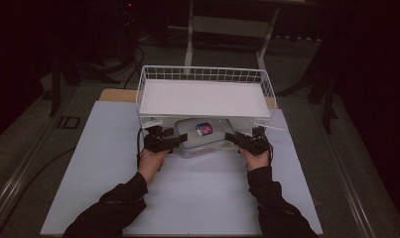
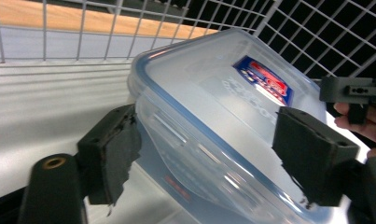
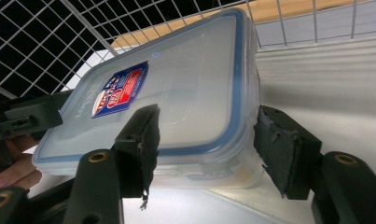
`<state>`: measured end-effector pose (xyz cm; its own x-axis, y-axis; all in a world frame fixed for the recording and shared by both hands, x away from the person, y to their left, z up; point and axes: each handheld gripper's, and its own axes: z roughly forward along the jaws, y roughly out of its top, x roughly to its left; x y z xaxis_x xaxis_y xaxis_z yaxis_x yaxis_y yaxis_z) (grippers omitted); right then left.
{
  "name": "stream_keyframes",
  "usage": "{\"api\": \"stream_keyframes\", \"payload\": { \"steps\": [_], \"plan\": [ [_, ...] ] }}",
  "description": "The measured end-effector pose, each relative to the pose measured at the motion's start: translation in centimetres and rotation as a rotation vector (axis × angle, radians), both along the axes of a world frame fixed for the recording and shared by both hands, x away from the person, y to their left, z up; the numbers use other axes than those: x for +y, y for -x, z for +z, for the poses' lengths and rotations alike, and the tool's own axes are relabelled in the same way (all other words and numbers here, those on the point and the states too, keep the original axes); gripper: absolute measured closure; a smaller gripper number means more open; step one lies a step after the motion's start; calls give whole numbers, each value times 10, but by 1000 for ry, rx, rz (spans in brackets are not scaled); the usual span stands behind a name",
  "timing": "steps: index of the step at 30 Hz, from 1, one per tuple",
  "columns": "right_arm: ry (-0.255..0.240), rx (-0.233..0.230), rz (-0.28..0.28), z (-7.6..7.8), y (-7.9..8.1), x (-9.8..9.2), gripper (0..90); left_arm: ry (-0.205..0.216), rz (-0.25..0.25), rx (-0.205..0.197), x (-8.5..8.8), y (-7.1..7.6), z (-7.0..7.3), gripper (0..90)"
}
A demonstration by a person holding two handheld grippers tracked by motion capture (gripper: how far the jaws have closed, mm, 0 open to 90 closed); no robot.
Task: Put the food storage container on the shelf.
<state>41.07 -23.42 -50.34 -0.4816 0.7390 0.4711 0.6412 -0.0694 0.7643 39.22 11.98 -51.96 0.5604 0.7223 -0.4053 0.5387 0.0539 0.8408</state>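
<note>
**Inspector A:** Item under handling: a clear plastic food container (image 1: pixel 201 138) with a blue-sealed lid and a red and blue label. It sits on the pale surface (image 1: pixel 197 193), partly tucked under the white wire shelf rack (image 1: pixel 203 94), which stands at twelve o'clock from the person. Its near end projects from beneath the rack toward six o'clock.

**Inspector B:** State of the tongs?

**Inspector A:** Left tongs (image 1: pixel 173 144) are at the container's nine o'clock end, right tongs (image 1: pixel 233 139) at its three o'clock end. In the left gripper view the left tongs (image 2: pixel 213 163) straddle a corner of the container (image 2: pixel 213 116). One pad sits at the wall, the other seems to stand off the lid, so I read them as parted, not clamped. In the right gripper view the right tongs (image 3: pixel 209 149) also bracket a corner of the container (image 3: pixel 176 88), with a clear gap at the outer pad. Parted likewise, nothing gripped.

**Inspector B:** Step in hand?

**Inspector A:** My judgement: the container is at rest beneath the rack, and both tongs are slack about it. Whether this is a release after placing or an approach before lifting, I cannot tell.

**Inspector B:** Next move?

**Inspector A:** If releasing, draw both tongs straight back toward six o'clock without dragging the corners. If taking it out, close evenly on both ends and keep it level under the rack's wire edge.
</note>
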Motion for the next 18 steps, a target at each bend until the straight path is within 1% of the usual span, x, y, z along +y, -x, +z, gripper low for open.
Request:
{"api": "stream_keyframes", "payload": {
  "steps": [3, 4, 5, 6, 7, 8, 9, 12, 13, 14, 15, 16, 18],
  "plan": [
    [12, -21, 2, 2, 4, 0, 380, -3, 1, -9, 0, 5, 2, 159],
    [14, -22, 3, 4, 7, 0, 373, -17, -3, -20, 1, 7, 3, 146],
    [22, -41, 2, 5, 8, 0, 369, -27, -16, -24, 1, 8, 4, 145],
    [24, -51, 1, 6, 10, 0, 369, -22, -33, -34, 2, 11, 4, 132],
    [21, -55, 2, 7, 12, 0, 368, -17, -44, -40, 2, 14, 5, 89],
    [22, -59, 5, 8, 14, 1, 363, -22, -52, -38, 1, 17, 6, 40],
    [32, -73, 4, 9, 17, 2, 353, -27, -57, -40, 2, 20, 6, 25],
    [45, -85, 10, 12, 23, 4, 348, -47, -73, -49, 2, 30, 9, 24],
    [63, -97, 5, 13, 25, 4, 348, -56, -76, -55, 2, 33, 10, 23],
    [70, -111, 2, 15, 27, 4, 347, -57, -77, -65, 3, 36, 12, 23],
    [72, -118, -4, 16, 29, 4, 345, -55, -80, -70, 4, 40, 13, 23],
    [61, -122, -4, 17, 31, 4, 345, -53, -82, -69, 4, 43, 14, 23],
    [53, -124, 6, 18, 35, 4, 345, -61, -98, -74, 5, 51, 17, 17]
  ]
}}
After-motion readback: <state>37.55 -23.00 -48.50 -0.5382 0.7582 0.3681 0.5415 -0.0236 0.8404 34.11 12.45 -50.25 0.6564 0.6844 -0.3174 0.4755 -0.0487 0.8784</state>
